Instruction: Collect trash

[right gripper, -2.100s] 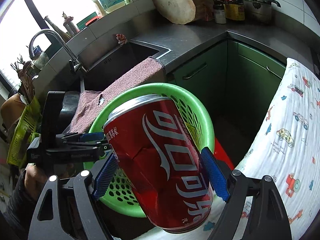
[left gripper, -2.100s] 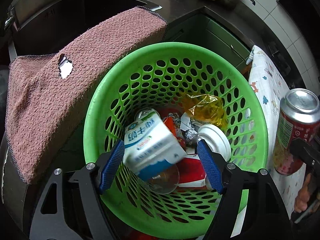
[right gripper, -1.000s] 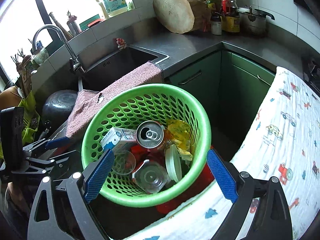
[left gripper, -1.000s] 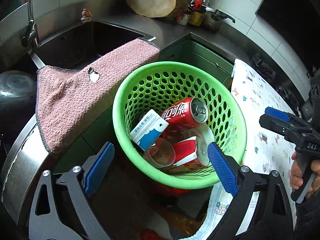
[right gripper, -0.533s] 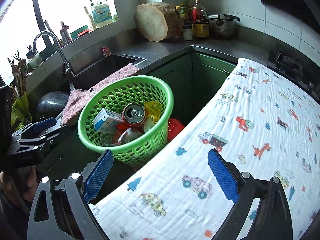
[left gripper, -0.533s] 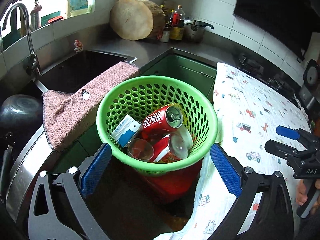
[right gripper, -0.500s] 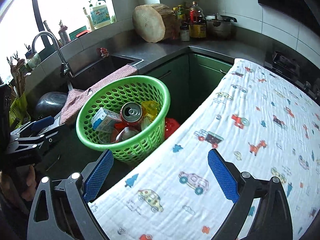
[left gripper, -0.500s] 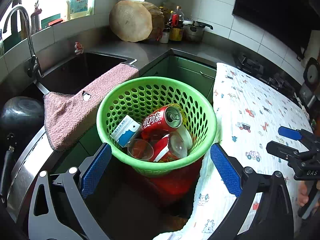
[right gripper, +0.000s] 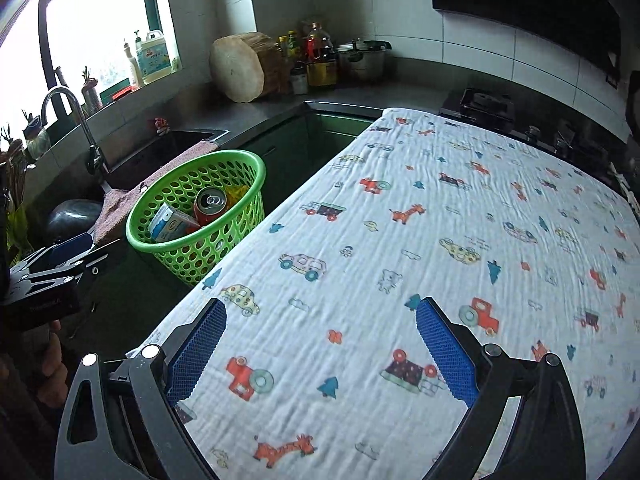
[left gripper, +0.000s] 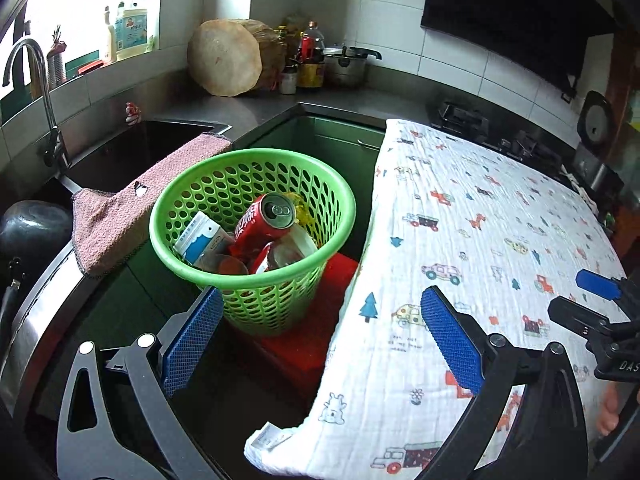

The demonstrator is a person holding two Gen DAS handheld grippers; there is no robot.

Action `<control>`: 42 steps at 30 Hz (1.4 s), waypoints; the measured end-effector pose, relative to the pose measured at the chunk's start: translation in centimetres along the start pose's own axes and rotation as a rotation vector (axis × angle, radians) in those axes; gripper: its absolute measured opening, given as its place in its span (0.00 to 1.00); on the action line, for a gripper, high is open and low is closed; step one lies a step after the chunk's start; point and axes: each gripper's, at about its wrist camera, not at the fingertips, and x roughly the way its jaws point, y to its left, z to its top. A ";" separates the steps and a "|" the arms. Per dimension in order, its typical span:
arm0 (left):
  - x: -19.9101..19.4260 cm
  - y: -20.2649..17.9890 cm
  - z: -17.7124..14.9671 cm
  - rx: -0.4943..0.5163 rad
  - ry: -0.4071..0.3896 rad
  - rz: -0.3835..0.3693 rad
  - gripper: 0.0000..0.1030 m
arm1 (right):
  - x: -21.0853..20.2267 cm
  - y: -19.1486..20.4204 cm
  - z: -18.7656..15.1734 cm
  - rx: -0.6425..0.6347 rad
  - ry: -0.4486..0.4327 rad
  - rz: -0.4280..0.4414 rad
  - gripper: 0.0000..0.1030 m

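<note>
— So, where has the trash ended up?

— All of it that I can see sits in the green basket (left gripper: 252, 184), left of centre in the left wrist view. A red can (left gripper: 266, 222) leans mouth-up in the middle, a blue-and-white carton (left gripper: 200, 238) lies against the wall beside it, and a yellow wrapper (left gripper: 300, 210) is tucked behind. Clear plastic cups (left gripper: 290, 254) lie lower down.

— Why is the basket down there?

— It stands on something red (left gripper: 320, 316) in the gap between the sink counter and the patterned cloth (right gripper: 440, 248), so its rim sits just below the cloth's edge — handy for dropping things in from either side, I'd guess.

— And the tongs?

— Both are spread wide with nothing between the pads. The left gripper (left gripper: 320, 340) hangs over the gap, one pad before the basket's foot and one above the cloth; its jaws have just been opening, empty. The right gripper (right gripper: 320, 352) hovers over the cloth in the lower half of its own view, well apart from the basket.

— Anything left to collect?

— The cloth looks bare in both views, so the job seems finished or nearly so. The pink towel (left gripper: 120, 208) draped over the sink's edge is probably no trash.
</note>
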 end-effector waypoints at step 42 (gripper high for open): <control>-4.4 -6.3 -3.9 0.153 -0.057 -0.012 0.95 | -6.8 -3.9 -6.0 0.090 -0.098 -0.094 0.90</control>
